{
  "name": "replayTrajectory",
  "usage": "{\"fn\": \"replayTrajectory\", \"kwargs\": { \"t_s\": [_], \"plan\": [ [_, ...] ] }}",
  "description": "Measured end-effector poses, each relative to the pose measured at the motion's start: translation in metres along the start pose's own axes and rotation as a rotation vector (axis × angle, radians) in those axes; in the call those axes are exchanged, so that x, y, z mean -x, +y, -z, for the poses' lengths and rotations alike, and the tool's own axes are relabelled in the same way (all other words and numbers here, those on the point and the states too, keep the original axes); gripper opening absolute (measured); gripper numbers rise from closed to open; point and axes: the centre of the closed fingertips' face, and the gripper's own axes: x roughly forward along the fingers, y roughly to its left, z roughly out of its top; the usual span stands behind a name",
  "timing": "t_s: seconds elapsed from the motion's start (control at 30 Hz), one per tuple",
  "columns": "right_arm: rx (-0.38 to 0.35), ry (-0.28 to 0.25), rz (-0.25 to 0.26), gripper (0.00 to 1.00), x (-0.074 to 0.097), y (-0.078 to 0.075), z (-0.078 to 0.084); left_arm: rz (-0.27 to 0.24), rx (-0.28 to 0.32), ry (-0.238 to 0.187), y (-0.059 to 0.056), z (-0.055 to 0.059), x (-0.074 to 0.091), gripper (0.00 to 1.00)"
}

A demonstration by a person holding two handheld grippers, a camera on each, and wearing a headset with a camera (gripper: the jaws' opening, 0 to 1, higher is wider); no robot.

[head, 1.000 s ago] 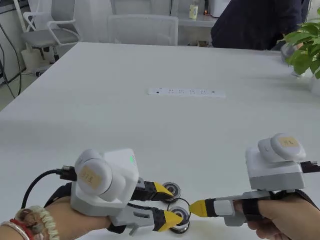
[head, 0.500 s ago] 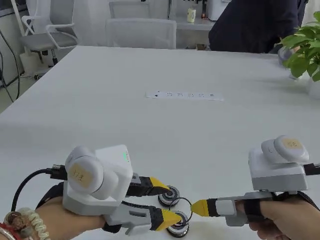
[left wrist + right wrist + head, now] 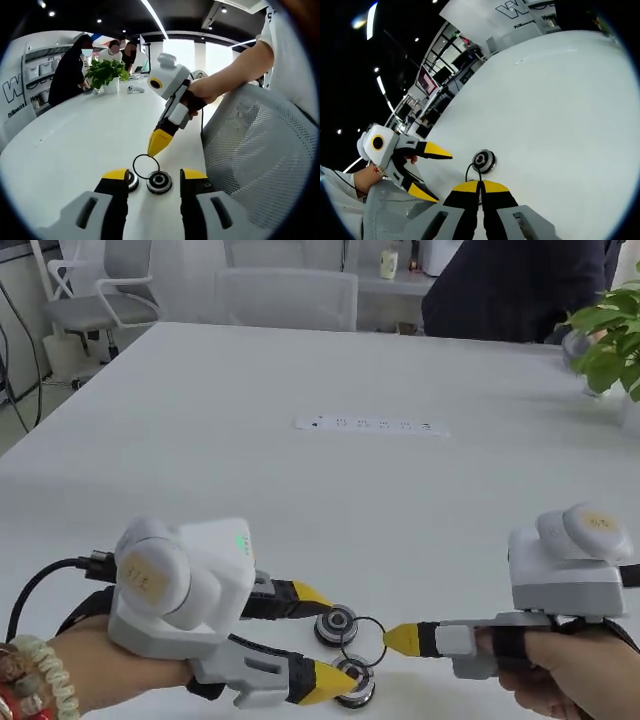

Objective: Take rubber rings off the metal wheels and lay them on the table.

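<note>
Pinching the thin rubber ring (image 3: 133,166), the right gripper (image 3: 400,638) has its jaws clenched beside two metal wheels (image 3: 159,182) on the white table (image 3: 300,490). The left gripper (image 3: 328,640) has its jaws released, flanking the wheels. Wall lettering (image 3: 10,87) starts with "W"; the rest is unreadable.

right gripper (image 3: 395,640) drawn back slightly, rubber ring (image 3: 365,619) pulled farther off wheels (image 3: 335,624)

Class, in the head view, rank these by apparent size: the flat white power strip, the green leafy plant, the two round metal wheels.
1. Green leafy plant, cut off at the frame edge.
2. Flat white power strip, long but thin.
3. Far round metal wheel and near round metal wheel: alike, so tied.
</note>
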Motion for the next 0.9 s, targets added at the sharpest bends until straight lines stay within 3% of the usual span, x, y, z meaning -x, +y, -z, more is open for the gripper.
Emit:
{"fn": "replayTrajectory", "kwargs": {
  "t_s": [0.63, 0.7, 0.77, 0.9],
  "plan": [
    [0.016, -0.043, -0.007, 0.00, 0.004, 0.006, -0.010, -0.048, 0.018, -0.038, 0.016, -0.013, 0.016, 0.44],
    [0.016, -0.048, -0.005, 0.00, 0.005, 0.006, -0.012, -0.047, 0.015, -0.047, 0.016, -0.017, 0.018, 0.47],
    [0.014, -0.059, -0.003, 0.00, 0.007, 0.004, -0.015, -0.029, 0.066, -0.055, 0.014, -0.020, 0.018, 0.51],
    [0.018, -0.072, 0.004, 0.00, 0.010, 0.003, -0.018, -0.031, 0.034, -0.037, 0.014, -0.023, 0.021, 0.57]
  ]
}}
